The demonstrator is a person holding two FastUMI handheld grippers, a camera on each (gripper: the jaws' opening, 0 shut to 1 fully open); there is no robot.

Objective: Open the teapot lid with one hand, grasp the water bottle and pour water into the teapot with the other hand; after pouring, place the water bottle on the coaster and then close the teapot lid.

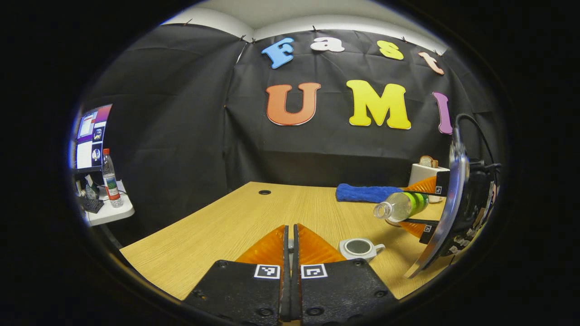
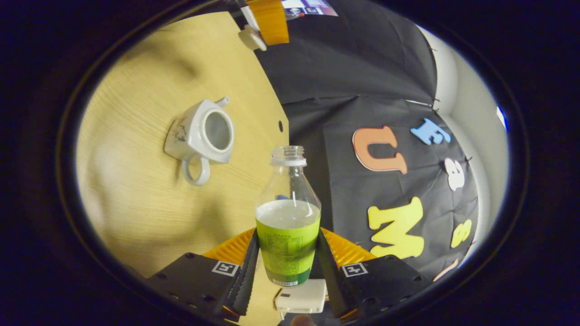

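Two grippers | right gripper [image 2: 286, 262] clamps tilted water bottle [image 2: 288, 226] above open teapot [image 2: 201, 133] | left gripper [image 1: 291, 246] closed, lid [image 2: 252, 38] pinched

Sitting on table [image 1: 217, 226]: teapot [image 1: 360, 248] just right of left gripper [image 1: 290, 253]; bottle [image 2: 288, 217] lying tilted between right gripper [image 2: 286, 267] fingers, towel [image 1: 367, 193] lying behind.

A lidless white ceramic teapot [image 2: 201, 135] stands on the table; a clear, green-labelled, uncapped plastic water bottle [image 2: 288, 217] tilts above it.

Black cloth walls [image 1: 181, 113], wooden table [image 1: 217, 226], white side shelf [image 1: 111, 210], monitor [image 1: 90, 136], pale ceiling [image 1: 290, 18]
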